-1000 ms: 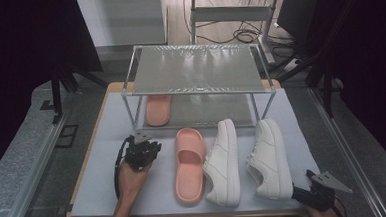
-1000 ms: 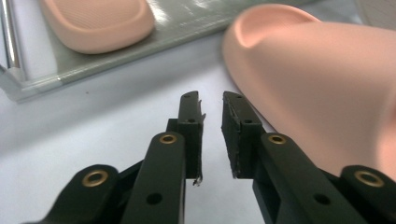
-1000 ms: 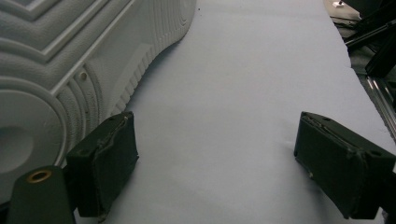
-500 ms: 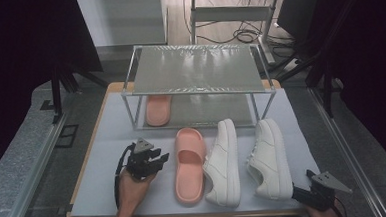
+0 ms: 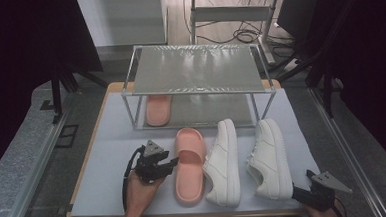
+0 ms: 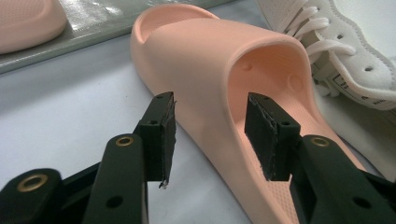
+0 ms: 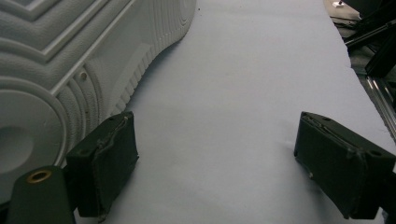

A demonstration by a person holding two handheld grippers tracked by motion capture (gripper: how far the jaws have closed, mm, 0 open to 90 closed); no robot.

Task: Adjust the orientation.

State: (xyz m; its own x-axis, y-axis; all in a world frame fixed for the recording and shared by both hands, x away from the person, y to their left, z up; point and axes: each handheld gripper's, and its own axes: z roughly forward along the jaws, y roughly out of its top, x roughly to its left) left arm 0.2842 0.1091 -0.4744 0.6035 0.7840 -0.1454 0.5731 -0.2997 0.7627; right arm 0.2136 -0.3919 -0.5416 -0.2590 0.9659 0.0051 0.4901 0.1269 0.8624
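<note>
Now that our left gripper [image 5: 170, 163] has closed in from a second ago, we are straddling the pink slipper's [image 5: 189, 164] side wall with jaws apart, not yet clamping. The slipper is lying on the white table [image 5: 108, 158] beside the left sneaker [image 5: 223, 162], long axis front to back, toe toward the rack [image 5: 195, 68]. Our right gripper [image 7: 215, 163] is resting spread open by the right sneaker's [image 5: 268, 157] heel.

A white-topped table [image 5: 107, 143] stands on grey floor [image 5: 28, 162] (cables [image 5: 237, 36] lie beyond); the surroundings are dark.
</note>
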